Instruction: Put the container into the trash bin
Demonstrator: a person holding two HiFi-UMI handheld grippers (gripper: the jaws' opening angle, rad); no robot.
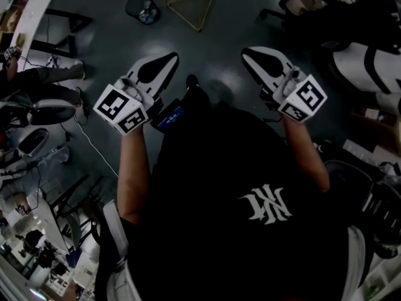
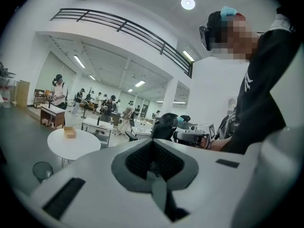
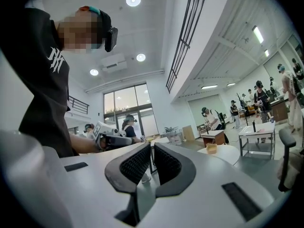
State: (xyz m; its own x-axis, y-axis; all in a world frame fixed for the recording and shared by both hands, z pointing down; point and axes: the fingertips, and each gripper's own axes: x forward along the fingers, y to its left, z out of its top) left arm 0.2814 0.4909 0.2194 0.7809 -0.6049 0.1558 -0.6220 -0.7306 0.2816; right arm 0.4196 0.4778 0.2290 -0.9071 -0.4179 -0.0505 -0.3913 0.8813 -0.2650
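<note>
overhead, my left claw (image 1: 166,60) and right claw (image 1: 252,55) hang closed and empty over the floor (image 1: 213,49). only the gripper views show the container (image 2: 70,132) on the round bench (image 2: 84,147).

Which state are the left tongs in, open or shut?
Shut and empty: in the left gripper view the left tongs are pressed together along their length, with nothing between them.

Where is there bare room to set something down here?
Most of the round white table is free around the small tan container. The dark floor below the table, beside the bin, is open. The left edge, with its cable, and the white equipment at the right are crowded.
</note>
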